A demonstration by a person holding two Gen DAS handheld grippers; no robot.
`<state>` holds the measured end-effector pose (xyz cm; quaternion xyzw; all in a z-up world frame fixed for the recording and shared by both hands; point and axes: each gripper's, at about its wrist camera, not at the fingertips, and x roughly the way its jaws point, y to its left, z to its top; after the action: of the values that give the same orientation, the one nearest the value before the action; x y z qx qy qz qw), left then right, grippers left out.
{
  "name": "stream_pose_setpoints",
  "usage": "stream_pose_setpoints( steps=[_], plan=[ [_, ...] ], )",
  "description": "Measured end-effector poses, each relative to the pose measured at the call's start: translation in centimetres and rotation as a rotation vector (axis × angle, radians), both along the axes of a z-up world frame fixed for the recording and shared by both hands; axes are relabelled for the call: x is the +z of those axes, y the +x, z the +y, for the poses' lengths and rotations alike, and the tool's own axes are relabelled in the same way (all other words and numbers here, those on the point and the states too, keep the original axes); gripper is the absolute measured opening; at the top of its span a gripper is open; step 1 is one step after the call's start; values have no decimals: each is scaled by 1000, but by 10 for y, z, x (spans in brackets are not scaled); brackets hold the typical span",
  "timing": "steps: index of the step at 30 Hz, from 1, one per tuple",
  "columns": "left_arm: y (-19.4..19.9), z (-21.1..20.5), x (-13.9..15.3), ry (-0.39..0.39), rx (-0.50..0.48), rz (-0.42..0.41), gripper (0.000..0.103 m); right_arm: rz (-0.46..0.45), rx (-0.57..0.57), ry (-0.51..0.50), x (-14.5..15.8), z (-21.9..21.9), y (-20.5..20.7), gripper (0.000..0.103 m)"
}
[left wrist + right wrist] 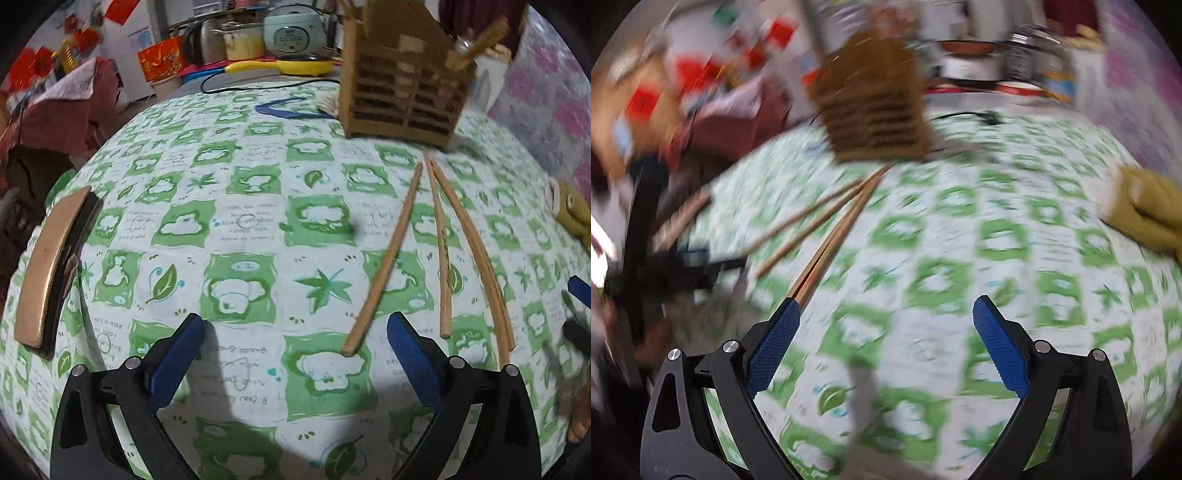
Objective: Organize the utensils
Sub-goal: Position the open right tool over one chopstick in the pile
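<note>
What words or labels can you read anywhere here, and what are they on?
"want to make": printed on the green and white patterned tablecloth; the rest of its script is too small or upside down to read.
Pale green rice cooker, front panel: too small to read.
Middle wooden chopstick, dark marking: unreadable.
Right wrist view: too blurred for any text.

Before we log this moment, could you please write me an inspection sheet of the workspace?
Surface: table under a green-and-white patterned cloth.
Job's things: wooden chopsticks lie loose before the slatted wooden utensil holder.
Clutter: tan block at left edge; yellow-green cloth at right.
Grippers: left gripper open, empty; right gripper open, empty, view blurred.
Cables: black cord behind the holder.
Surroundings: rice cooker, kettle, red decorations.
</note>
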<state>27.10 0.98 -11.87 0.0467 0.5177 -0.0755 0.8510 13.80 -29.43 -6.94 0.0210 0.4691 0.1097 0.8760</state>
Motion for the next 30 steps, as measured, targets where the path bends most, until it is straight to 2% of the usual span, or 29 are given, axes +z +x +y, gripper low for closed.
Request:
stream_pose_setpoints(
  steps=[5,11,13,16,20,22,24,27,30],
  plan=[
    [-1,3,1,-20,0,-1,97,-16,171,-191,-6,50,-8,92],
    [-1,4,1,-24,0,-1,98,31,252,-183,-11,71,0,92],
    [-1,3,1,-24,0,-1,97,57,224,-216,-17,70,9,90],
    [-1,3,1,-24,0,-1,97,61,72,-216,-16,37,16,90],
    [-1,3,1,-27,-2,0,97,42,-22,-146,-7,-5,2,90],
    [-1,3,1,-22,-2,-1,97,22,-29,-115,-4,-14,-4,90],
    [-1,2,1,-20,-5,0,97,-1,-38,-127,-2,-12,-5,89],
    [-2,0,0,-9,-7,1,97,3,16,-166,-5,3,-6,80],
    [-2,-1,0,-6,-7,1,97,-3,58,-199,-6,12,-7,76]
  ],
)
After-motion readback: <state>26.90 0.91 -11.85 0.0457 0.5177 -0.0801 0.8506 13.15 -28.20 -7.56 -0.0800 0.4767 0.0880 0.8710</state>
